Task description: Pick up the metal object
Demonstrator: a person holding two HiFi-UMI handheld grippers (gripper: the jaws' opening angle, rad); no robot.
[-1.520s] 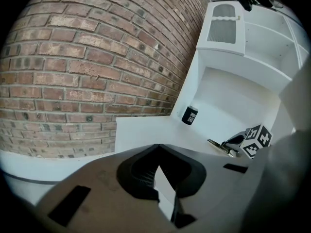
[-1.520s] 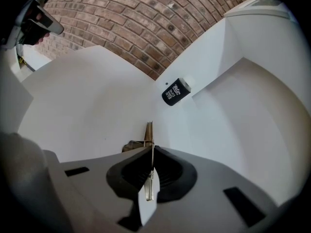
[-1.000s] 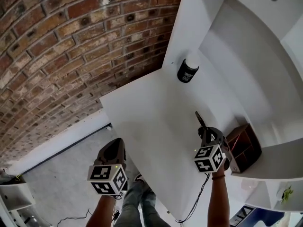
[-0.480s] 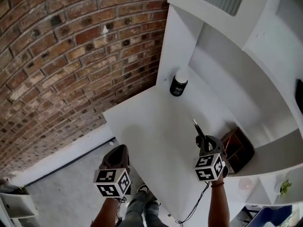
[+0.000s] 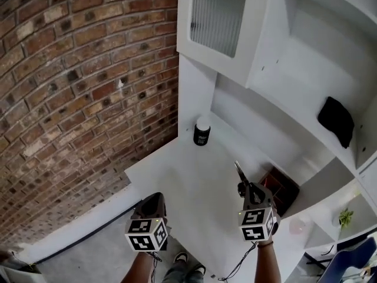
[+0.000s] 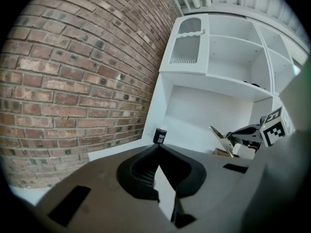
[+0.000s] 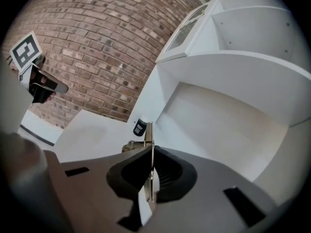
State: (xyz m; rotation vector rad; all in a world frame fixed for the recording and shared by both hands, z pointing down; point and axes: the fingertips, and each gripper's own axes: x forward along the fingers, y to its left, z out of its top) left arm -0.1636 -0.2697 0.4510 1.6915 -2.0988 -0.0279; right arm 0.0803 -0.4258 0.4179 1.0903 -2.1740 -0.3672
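Since a second ago the view has tipped upward, so the white cabinet (image 5: 256, 34) now fills the upper right of the frame. At lower right the right gripper (image 5: 243, 187) is clamped on the thin metal object (image 5: 238, 170). It seems to be lifted clear of the tabletop (image 5: 177, 170), while at lower left the left gripper (image 5: 154, 199) stays aside, jaws together and empty, probably not needed.

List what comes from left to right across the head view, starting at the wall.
Brick wall → left gripper → black bottle → metal object → brown box → black cloth
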